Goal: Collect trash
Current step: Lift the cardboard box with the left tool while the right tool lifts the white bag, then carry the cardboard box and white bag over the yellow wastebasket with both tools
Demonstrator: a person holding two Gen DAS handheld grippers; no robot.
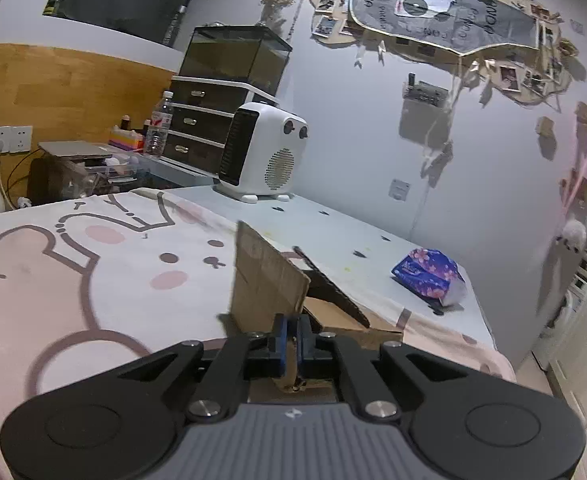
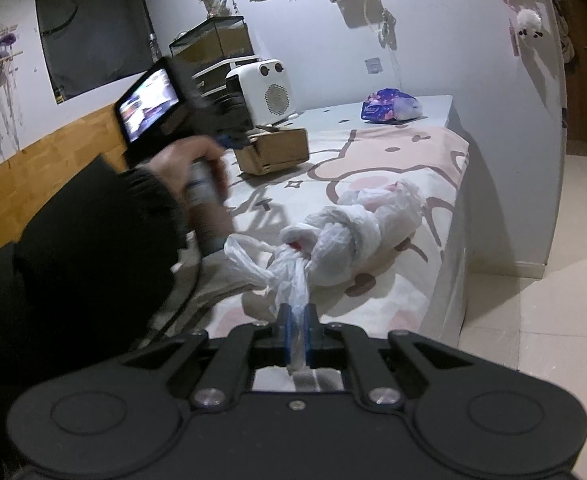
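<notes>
Right wrist view takes in the most: the bed (image 2: 413, 168) with its pink cartoon blanket running away toward the grey wall, a white heater (image 2: 267, 92) at its far end, a purple tissue pack (image 2: 389, 106) near the far right corner, and a small cardboard box (image 2: 275, 150) between them. A person's dark sleeve (image 2: 93, 240) fills the left of that view and hides the near left of the bed; the hand (image 2: 197, 172) beyond it is blurred, and the left gripper it carries shows only as a dark smear with a lit screen. Left wrist view sits right at the box (image 1: 269, 280), so its body is mostly cut off below by the left gripper (image 1: 292, 332), whose blue pads are clamped on a strip of the box's cardboard, one flap standing upright just ahead. Only the right view shows the knotted white plastic bag (image 2: 357, 236), lying on the blanket near the bed's right edge, its long axis running from the gripper away toward the upper right. The right gripper (image 2: 298, 328) is closed on the bag's twisted handle end, the knot just beyond the fingertips
</notes>
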